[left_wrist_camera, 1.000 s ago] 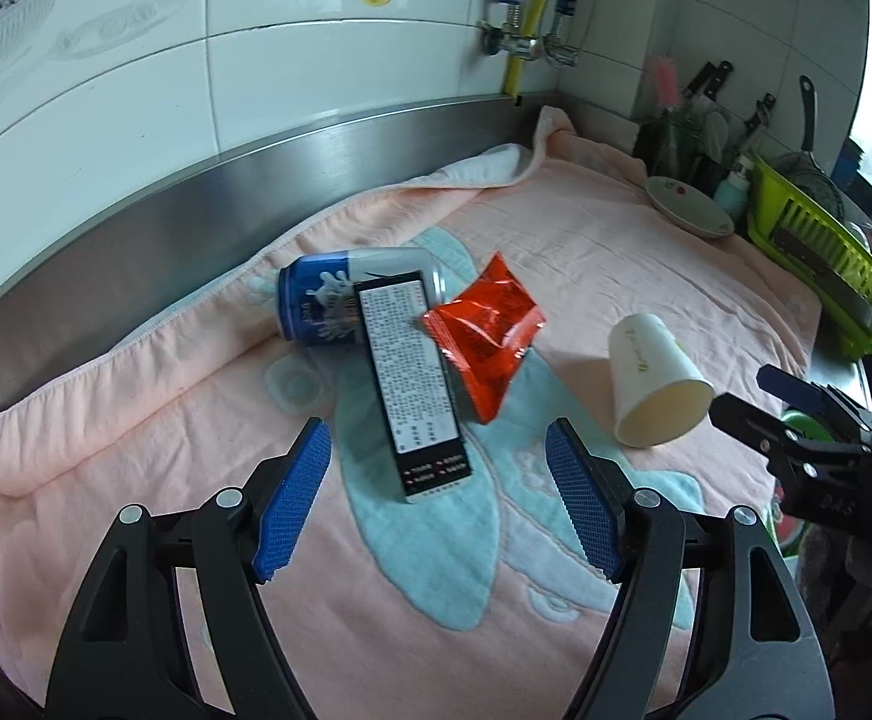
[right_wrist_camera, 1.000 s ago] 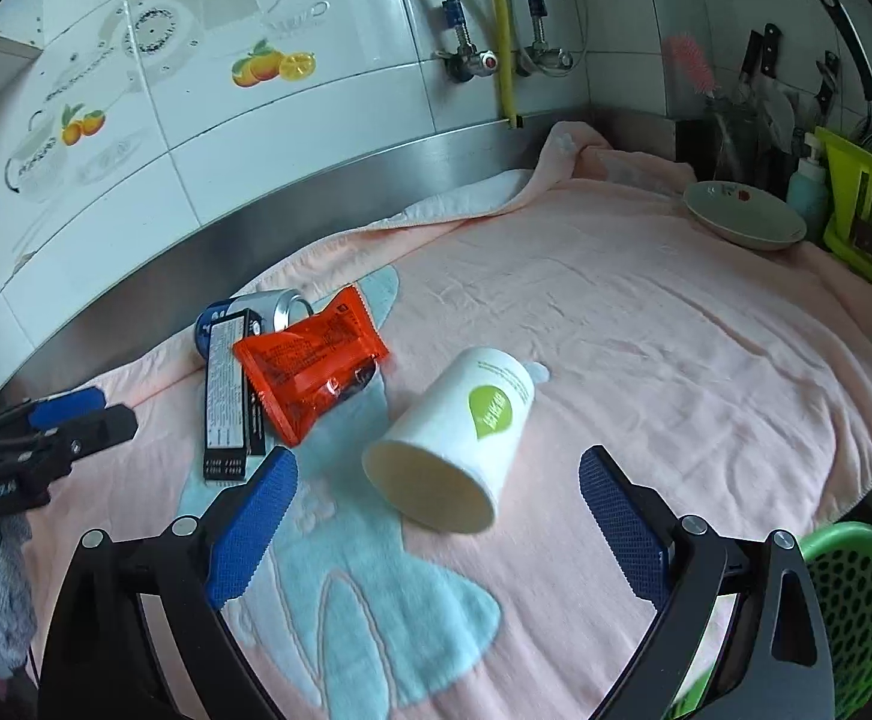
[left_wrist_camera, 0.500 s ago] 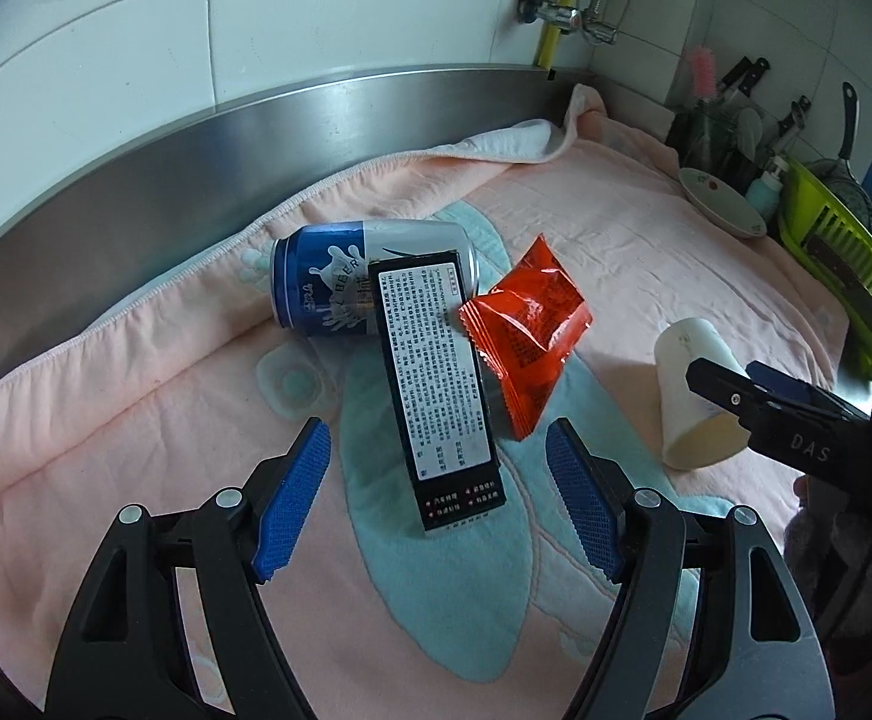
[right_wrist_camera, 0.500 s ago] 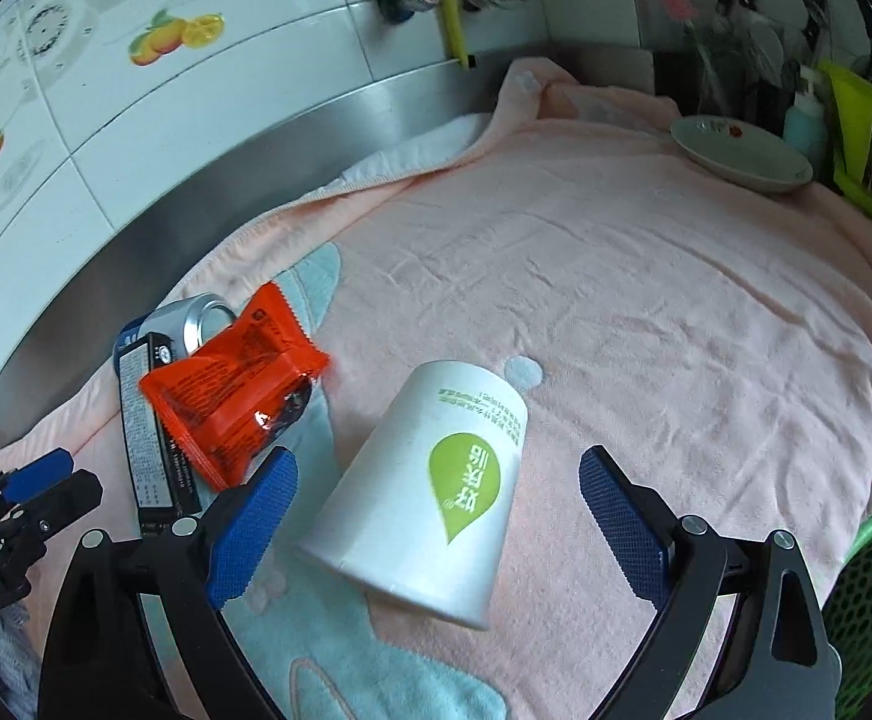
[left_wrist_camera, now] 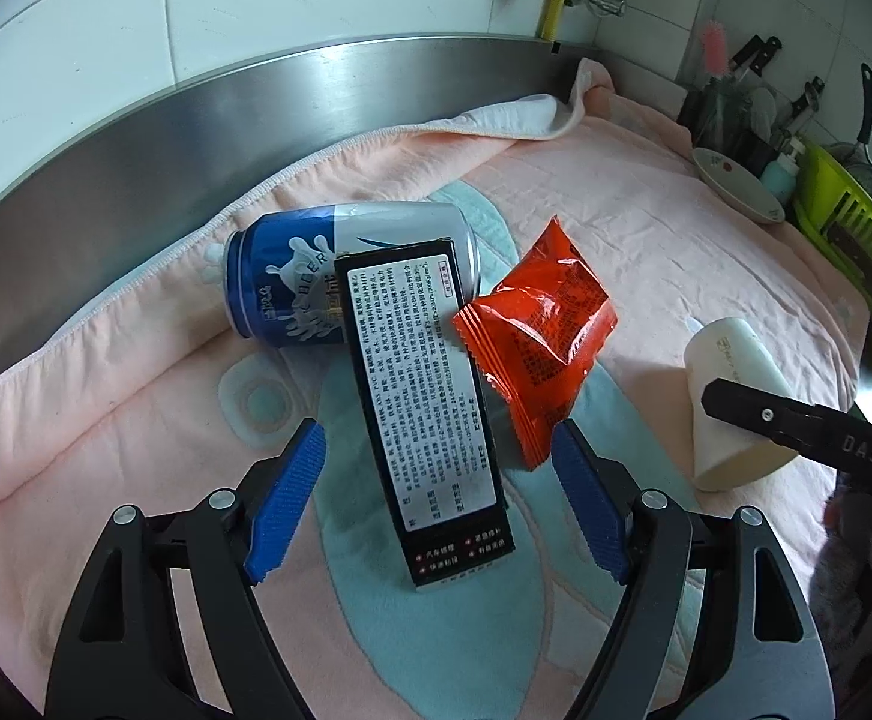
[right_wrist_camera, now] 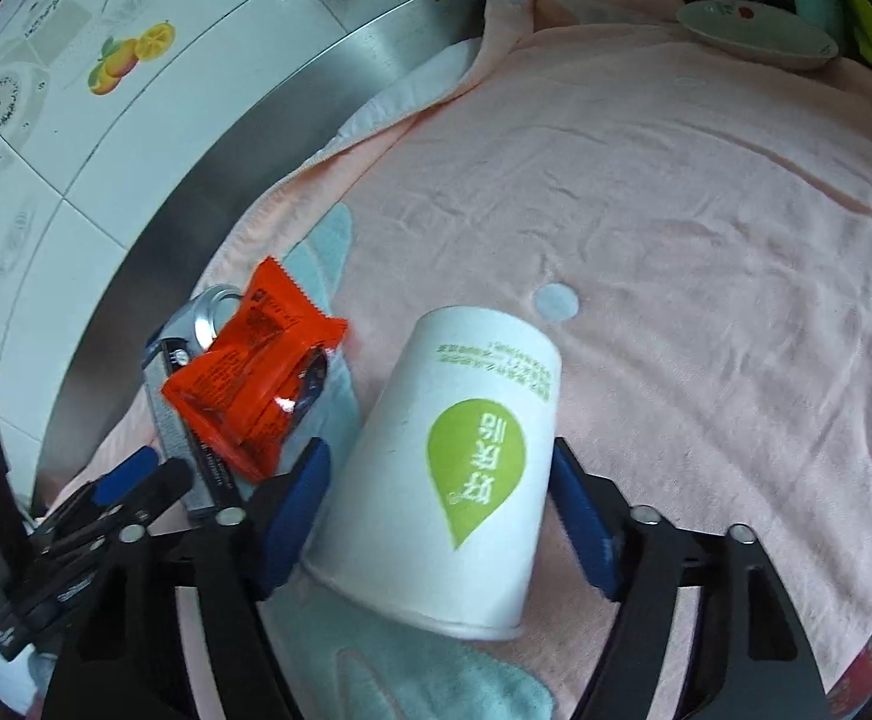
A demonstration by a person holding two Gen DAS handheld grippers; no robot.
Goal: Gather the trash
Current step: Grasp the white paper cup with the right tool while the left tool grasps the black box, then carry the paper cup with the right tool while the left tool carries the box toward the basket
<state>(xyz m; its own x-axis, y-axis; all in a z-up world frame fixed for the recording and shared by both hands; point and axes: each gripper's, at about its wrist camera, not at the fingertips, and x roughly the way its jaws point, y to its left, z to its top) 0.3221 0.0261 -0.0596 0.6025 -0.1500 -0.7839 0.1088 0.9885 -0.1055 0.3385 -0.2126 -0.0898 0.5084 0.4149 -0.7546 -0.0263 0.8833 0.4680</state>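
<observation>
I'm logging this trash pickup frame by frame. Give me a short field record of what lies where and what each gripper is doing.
surface: pink towel
paper cup: on its side, between the right gripper fingers
right gripper: closing around the cup; contact not clear
black box: far end propped on the beer can
red snack packet: beside the box
left gripper: open, astride the box's near end
</observation>
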